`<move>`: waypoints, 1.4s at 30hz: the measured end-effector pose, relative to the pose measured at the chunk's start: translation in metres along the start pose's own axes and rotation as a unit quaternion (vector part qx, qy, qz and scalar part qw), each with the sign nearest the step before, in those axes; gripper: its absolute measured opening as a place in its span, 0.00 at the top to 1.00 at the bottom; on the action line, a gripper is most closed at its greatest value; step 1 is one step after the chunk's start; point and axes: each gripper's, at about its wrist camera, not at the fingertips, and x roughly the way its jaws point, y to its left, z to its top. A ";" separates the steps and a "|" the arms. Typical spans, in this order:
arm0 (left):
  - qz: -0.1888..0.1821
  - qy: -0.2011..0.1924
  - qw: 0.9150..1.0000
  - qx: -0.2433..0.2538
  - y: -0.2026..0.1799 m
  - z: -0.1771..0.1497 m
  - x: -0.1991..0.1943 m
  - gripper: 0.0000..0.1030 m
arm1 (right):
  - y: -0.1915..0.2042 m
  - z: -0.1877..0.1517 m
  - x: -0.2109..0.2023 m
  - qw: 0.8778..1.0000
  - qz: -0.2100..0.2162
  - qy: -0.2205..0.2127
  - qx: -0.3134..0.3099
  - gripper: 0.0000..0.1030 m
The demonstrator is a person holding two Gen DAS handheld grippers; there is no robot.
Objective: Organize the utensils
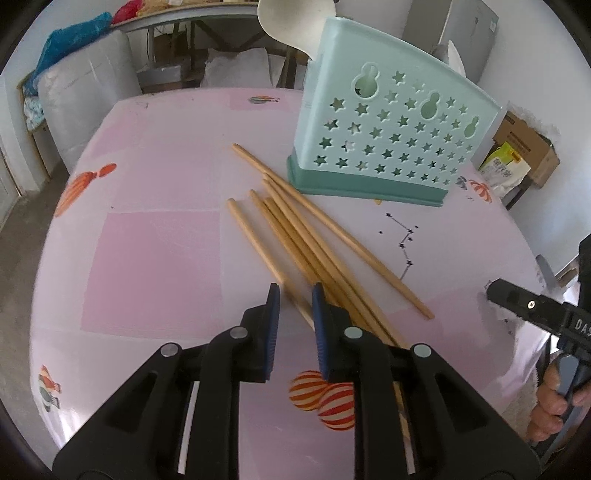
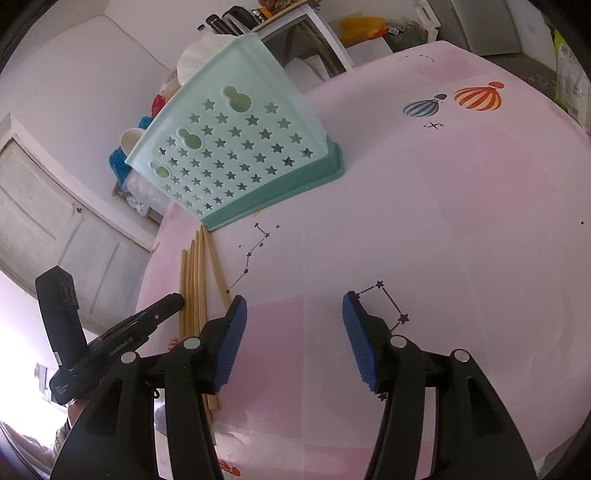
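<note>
Several wooden chopsticks (image 1: pixel 295 236) lie in a loose bundle on the pink table (image 1: pixel 147 240), in front of a mint green utensil holder (image 1: pixel 391 136) with star holes. A white spoon (image 1: pixel 291 22) stands in the holder. My left gripper (image 1: pixel 295 291) is open just above the chopsticks' near ends, one stick lying between the jaws. My right gripper (image 2: pixel 293 301) is wide open and empty over bare table. The right wrist view shows the chopsticks (image 2: pixel 195 280) to its left and the holder (image 2: pixel 236 147) behind them.
The right gripper's body (image 1: pixel 535 314) shows at the table's right edge in the left wrist view; the left gripper's body (image 2: pixel 122 339) shows at left in the right wrist view. Shelves, bags and a cardboard box (image 1: pixel 528 147) surround the table.
</note>
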 end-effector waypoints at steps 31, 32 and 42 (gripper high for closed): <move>0.032 -0.003 0.999 -0.001 0.014 0.003 -0.001 0.92 | 0.102 0.009 0.077 0.954 -0.022 0.099 -0.282 0.94; 0.032 -0.003 0.999 -0.001 0.013 0.003 -0.001 0.92 | 0.098 0.004 0.071 0.955 -0.023 0.100 -0.279 0.94; 0.027 0.006 1.000 -0.007 0.013 0.002 -0.003 0.92 | 0.045 -0.020 0.002 0.961 -0.062 0.106 -0.246 0.93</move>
